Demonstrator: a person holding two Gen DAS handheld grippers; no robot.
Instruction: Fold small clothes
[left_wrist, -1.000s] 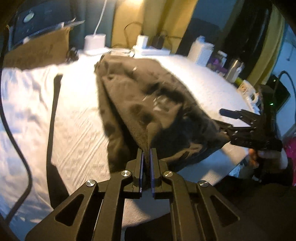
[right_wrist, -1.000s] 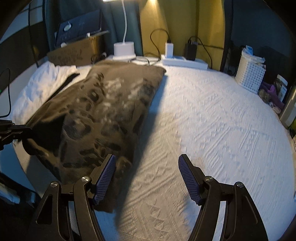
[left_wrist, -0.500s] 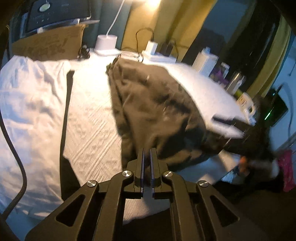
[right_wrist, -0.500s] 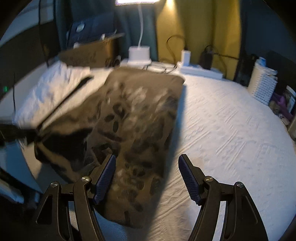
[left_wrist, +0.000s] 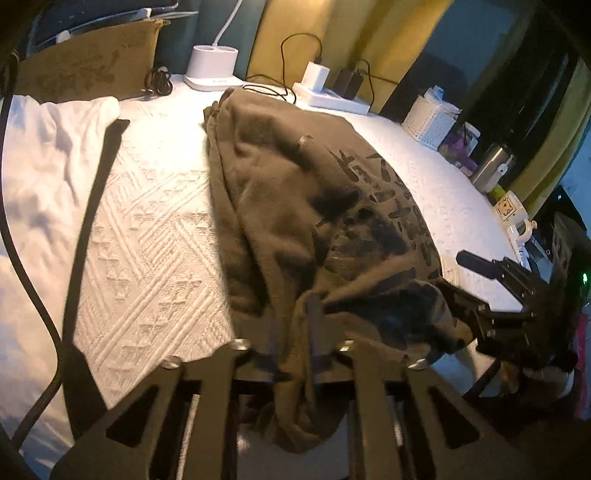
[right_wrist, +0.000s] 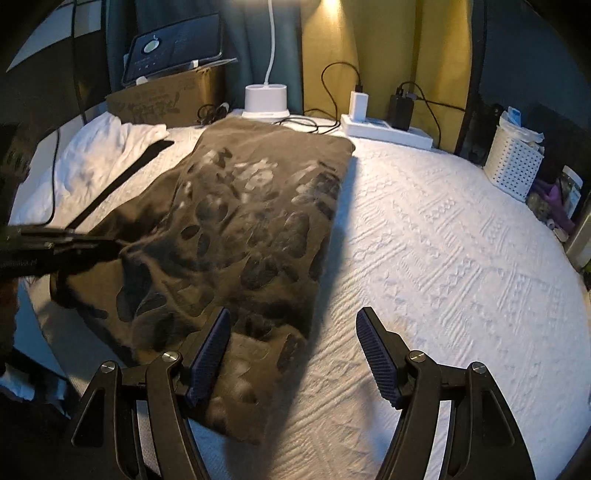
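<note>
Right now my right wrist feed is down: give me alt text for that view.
The right gripper hangs open over the near edge of a brown patterned garment lying lengthwise on a white textured bedspread. At the left edge, the left gripper is shut on the garment's side. Behind stand a white lamp base, chargers and a white basket.

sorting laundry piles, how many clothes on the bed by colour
brown printed garment: 1, its edge pinched by the left hand-held gripper
white garment: 1, crumpled beside it
total: 2
right hand-held gripper: open, holding nothing
</note>
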